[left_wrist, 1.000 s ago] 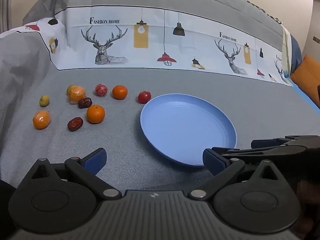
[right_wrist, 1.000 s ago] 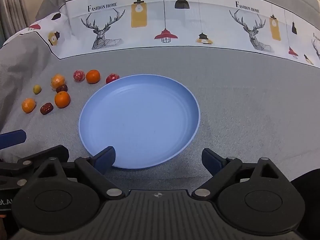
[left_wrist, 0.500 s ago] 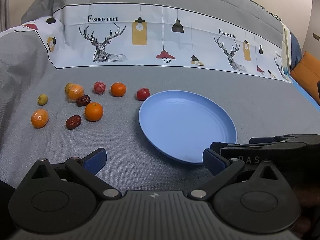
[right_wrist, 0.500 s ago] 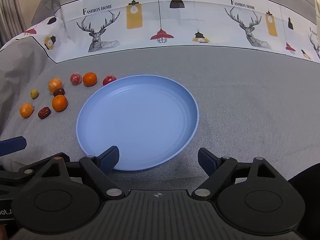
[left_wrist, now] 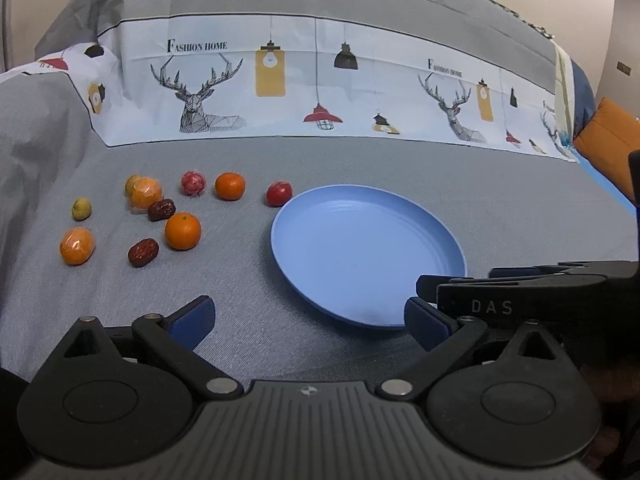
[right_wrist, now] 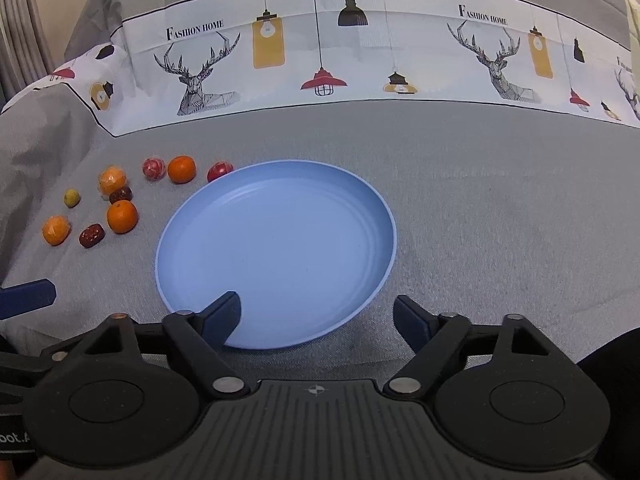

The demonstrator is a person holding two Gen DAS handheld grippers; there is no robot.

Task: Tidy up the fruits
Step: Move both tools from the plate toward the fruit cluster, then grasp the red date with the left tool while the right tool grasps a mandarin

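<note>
Round pale-blue plastic plate (left_wrist: pixel 368 256) lay flat and empty on the grey bedspread (left_wrist: pixel 500 200). Left of it sat scattered small fruits: bare orange tangerines (left_wrist: pixel 183 231), two plastic-wrapped ones (left_wrist: pixel 77 245), wrinkled dark-red dates (left_wrist: pixel 143 252), a small yellow-green fruit (left_wrist: pixel 81 208), and a red fruit (left_wrist: pixel 279 193) just beside the rim.

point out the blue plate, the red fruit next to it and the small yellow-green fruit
blue plate (right_wrist: pixel 384 208), right wrist view, far right rim
red fruit (left_wrist: pixel 279 194), left wrist view, centre
small yellow-green fruit (left_wrist: pixel 81 208), left wrist view, centre
</note>
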